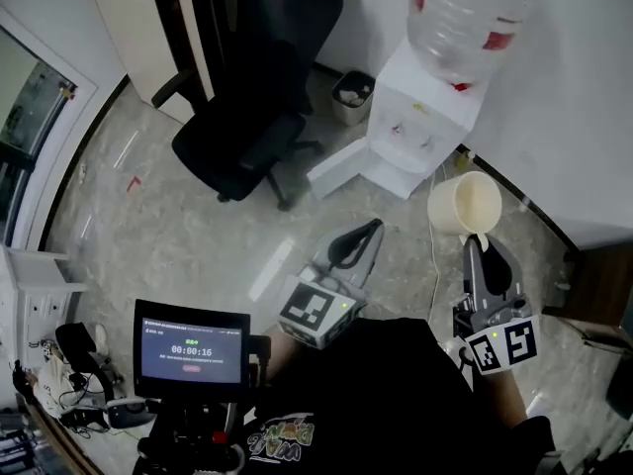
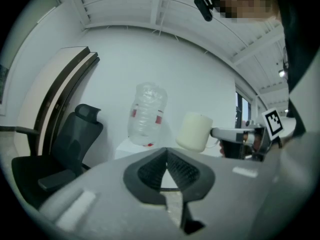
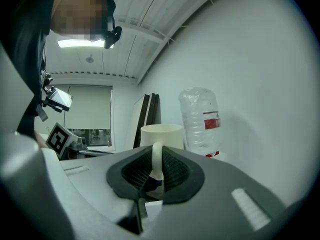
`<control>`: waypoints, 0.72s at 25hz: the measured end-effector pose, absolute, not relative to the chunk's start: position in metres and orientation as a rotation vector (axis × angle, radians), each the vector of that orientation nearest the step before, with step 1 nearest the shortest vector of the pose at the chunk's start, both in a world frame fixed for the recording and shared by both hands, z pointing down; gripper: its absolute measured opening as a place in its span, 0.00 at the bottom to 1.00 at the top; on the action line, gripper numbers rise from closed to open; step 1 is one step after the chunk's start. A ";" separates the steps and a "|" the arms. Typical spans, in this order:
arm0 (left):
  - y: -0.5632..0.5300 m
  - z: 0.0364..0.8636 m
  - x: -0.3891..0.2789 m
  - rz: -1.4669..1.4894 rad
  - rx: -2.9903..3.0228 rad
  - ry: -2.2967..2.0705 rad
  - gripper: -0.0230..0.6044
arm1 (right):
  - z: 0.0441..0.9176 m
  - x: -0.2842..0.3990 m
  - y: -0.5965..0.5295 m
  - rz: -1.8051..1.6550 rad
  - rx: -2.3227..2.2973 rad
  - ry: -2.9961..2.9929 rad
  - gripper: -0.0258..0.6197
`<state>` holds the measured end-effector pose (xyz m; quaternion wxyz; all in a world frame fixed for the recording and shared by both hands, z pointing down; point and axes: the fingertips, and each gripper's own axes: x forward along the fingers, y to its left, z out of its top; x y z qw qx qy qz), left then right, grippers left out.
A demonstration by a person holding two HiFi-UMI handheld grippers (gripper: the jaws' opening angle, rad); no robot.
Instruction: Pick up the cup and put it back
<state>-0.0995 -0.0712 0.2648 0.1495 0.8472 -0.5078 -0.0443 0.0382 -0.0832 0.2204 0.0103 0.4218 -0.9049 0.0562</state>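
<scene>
Grey and black, the right hand-held gripper pinches the handle of the cream cup. The cup hangs upright in the air just beyond the gripper's tips, with its base hidden behind that gripper. To its left, the left hand-held gripper has its jaws pressed together on nothing. Ahead of both stands a white water dispenser, the top of its clear bottle cut off by the frame edge. Farther left is a black office chair.

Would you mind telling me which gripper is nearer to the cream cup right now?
Right. The right gripper grips the cup by its handle; the left gripper is apart from it, empty, off to the cup's left in the head view.
</scene>
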 end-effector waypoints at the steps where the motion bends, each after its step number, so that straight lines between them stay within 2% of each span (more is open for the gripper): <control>1: -0.080 0.265 -0.108 -0.122 2.416 -1.488 0.04 | 0.220 0.038 -0.097 0.171 1.316 -2.825 0.11; 9: -0.123 0.286 -0.143 -0.044 2.230 -1.733 0.04 | 0.228 0.045 -0.178 0.145 1.211 -2.849 0.11; 18: -0.154 0.269 -0.081 -0.070 2.098 -1.930 0.04 | 0.243 0.069 -0.215 0.083 0.803 -2.969 0.11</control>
